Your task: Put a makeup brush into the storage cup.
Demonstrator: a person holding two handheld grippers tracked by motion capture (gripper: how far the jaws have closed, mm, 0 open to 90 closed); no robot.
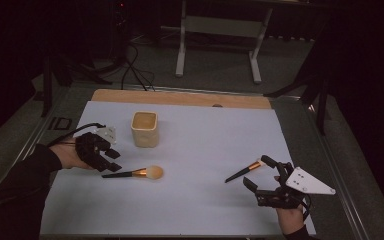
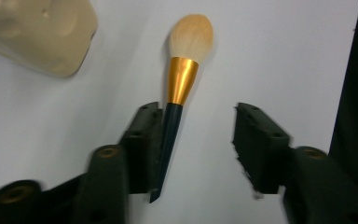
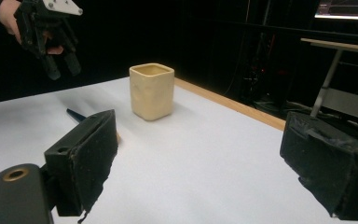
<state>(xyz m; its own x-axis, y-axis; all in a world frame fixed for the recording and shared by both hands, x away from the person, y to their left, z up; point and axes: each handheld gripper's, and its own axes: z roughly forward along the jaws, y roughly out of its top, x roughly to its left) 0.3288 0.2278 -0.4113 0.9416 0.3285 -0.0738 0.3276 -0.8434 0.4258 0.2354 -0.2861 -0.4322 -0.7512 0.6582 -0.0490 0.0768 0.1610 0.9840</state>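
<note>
Two brushes on sheet [image 1: 190, 200]: big brush [image 1: 135, 173] between spread jaws of left gripper [image 1: 111, 161]; small brush [image 1: 245, 170] near right gripper [image 1: 262, 174], jaws spread, empty. Cup [image 1: 145, 129] upright.

Gold-ferruled powder brush [image 1: 135, 173] flat on the white table [image 1: 195, 150], dark handle leftward

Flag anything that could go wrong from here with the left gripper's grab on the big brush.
The left gripper is open, and the large brush's handle lies against one jaw, off-centre, so closing may roll or skew it. The beige cup stands close by; a swing could knock it.
</note>
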